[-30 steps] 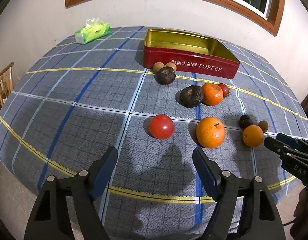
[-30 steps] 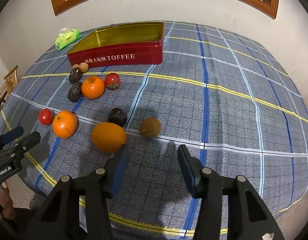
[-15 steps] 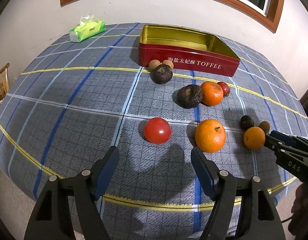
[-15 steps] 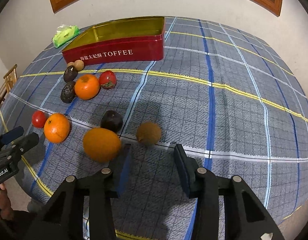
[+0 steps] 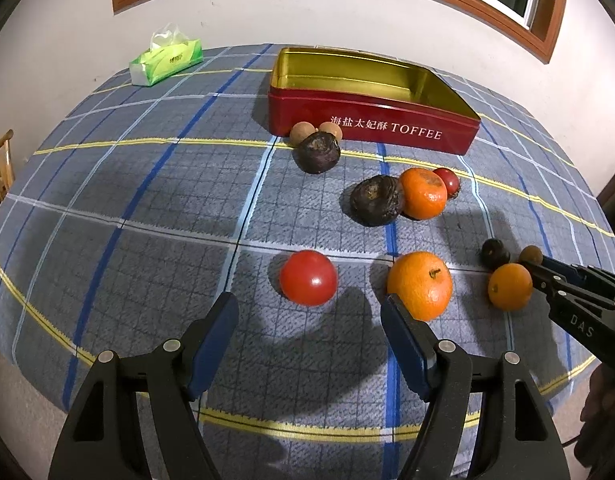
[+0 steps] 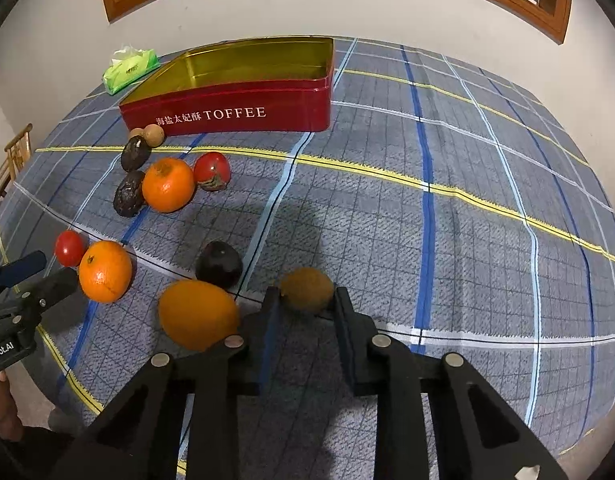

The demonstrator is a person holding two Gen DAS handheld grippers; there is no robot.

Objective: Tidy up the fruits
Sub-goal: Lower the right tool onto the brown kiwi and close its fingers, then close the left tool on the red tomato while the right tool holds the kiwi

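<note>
- Covering the whole work surface is a blue plaid tablecloth (image 6: pixel 467 208) with yellow and white lines; every item below rests on it.
- At the far side stands the red toffee tin (image 6: pixel 235 92), lid off, gold interior showing with no fruit in it.
- Beyond the tin's left end, near the wall, lies a green tissue pack (image 5: pixel 165 60).
- I hold my left gripper (image 5: pixel 309 320) with its jaws apart and nothing between them; the red tomato (image 5: pixel 308 278) sits just ahead of the gap, and the stemmed orange (image 5: pixel 420 285) sits just beyond the right fingertip.
- I hold my right gripper (image 6: pixel 305 300) closed on the small brown fruit (image 6: pixel 306 289), both pads pressing its sides while it rests on the cloth.
- Just left of that grip lies a smooth orange fruit (image 6: pixel 197 314), with a small dark fruit (image 6: pixel 218 264) right behind it.
- Midway to the tin lies a cluster: a second orange (image 6: pixel 168 185) touching a wrinkled dark fruit (image 6: pixel 128 199) on its left, and a red persimmon-like fruit (image 6: pixel 211 170) on its right.
- Against the tin's front wall sit another wrinkled dark fruit (image 5: pixel 316 151) and two small tan round fruits (image 5: pixel 301 133).
</note>
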